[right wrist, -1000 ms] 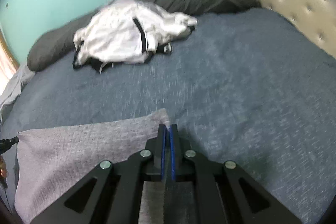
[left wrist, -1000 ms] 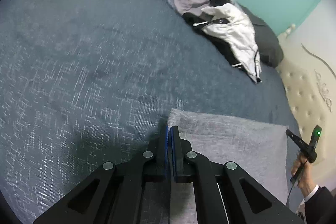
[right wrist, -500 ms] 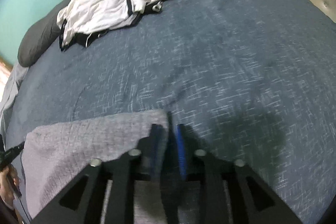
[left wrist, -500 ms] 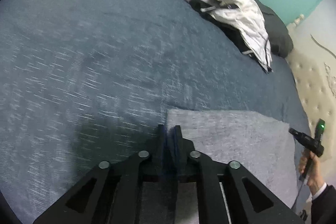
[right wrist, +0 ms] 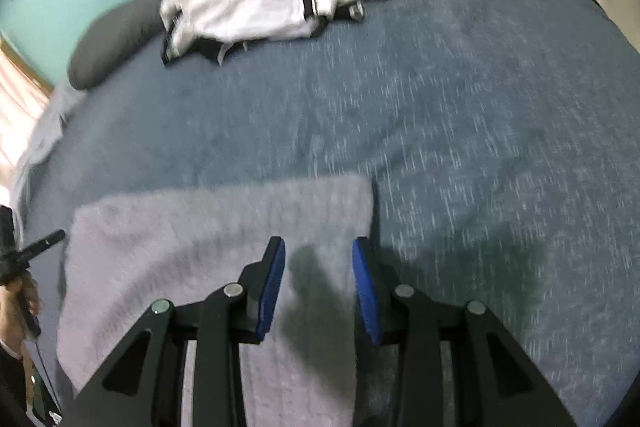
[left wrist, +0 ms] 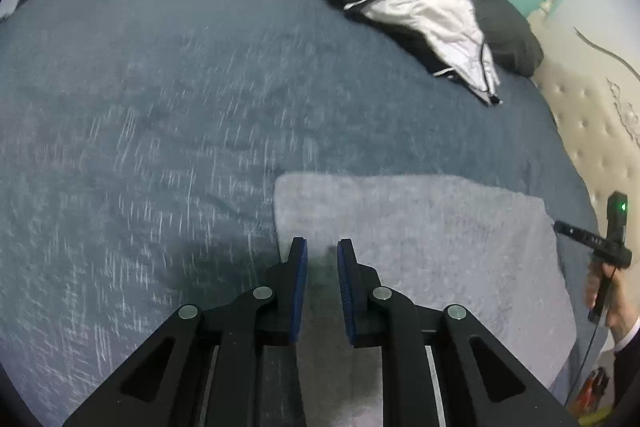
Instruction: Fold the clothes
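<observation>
Blue bedspread (left wrist: pixel 160 107) bears folded grey cloth (left wrist: pixel 420 227); left gripper (left wrist: pixel 322 247) and right gripper (right wrist: pixel 318 247) opening, pinching nothing.

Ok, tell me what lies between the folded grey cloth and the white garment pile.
Only bare blue bedspread: nothing lies between the folded grey cloth and the white garment pile. Both wrist views show it.

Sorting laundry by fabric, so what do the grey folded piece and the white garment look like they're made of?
Grey folded piece: looks like a soft matte knit, with a fuzzy heathered surface. White garment: seems thin, smooth woven or synthetic, with crisp wrinkles and black trim. Blur leaves both uncertain.
</observation>
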`<state>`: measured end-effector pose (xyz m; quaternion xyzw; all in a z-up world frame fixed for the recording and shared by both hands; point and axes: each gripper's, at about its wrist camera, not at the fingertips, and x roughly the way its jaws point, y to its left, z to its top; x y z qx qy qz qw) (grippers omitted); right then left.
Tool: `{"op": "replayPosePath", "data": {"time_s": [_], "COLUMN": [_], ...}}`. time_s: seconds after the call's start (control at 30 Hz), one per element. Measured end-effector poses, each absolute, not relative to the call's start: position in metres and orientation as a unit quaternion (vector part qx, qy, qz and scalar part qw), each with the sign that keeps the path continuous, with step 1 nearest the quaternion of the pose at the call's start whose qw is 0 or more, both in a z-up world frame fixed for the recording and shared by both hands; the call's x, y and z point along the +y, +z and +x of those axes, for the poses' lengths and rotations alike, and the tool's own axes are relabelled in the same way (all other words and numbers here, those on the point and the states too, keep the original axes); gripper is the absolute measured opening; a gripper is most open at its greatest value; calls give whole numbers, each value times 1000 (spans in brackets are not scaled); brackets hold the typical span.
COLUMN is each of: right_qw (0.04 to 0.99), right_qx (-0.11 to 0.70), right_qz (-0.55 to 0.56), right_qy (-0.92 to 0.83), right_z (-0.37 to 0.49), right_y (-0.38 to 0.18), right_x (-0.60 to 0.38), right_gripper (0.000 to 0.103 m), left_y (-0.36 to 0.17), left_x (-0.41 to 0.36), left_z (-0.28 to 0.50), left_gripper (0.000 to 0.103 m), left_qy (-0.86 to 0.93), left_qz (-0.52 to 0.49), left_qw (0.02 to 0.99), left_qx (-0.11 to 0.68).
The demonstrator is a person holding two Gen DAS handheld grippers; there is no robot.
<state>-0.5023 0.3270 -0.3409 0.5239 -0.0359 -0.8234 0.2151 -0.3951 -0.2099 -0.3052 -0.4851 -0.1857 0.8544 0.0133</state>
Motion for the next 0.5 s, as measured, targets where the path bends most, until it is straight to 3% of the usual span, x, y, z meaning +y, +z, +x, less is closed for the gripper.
{"op": "replayPosePath", "data": {"time_s": [0.1,0.23,0.37,0.4,0.43,0.5], "right_qw": [202,198,221,228,233,241], "right_qx": [-47,-67,-85,-82,-81,-79], "right_qz": [540,545,539,532,529,528], "right_qy": [-815,-812,-808,-811,-812,-810], "right_z": [-497,-491,-488,-486,-484,-482], "right_y": [-351,-362,-368,-368,-368,-369], "right_x": [334,349,356,356,356,355], "right_gripper": [35,42,41,35,20,10], "left_y": [-313,-319,-320,-321,-321,-323], "left_x": [-218,-223,-216,-216,-216,-214], "left_z": [-391,-388,-383,-382,-381,-381], "left_gripper": [39,41,40,29,5,3], "left_qy": [850,844,845,844,843,844], "left_qz": [-492,-494,-494,-494,-494,-493], "left_qw": [-5,7,27,31,34,34], "left_qx": [-191,-207,-204,-207,-209,-209]}}
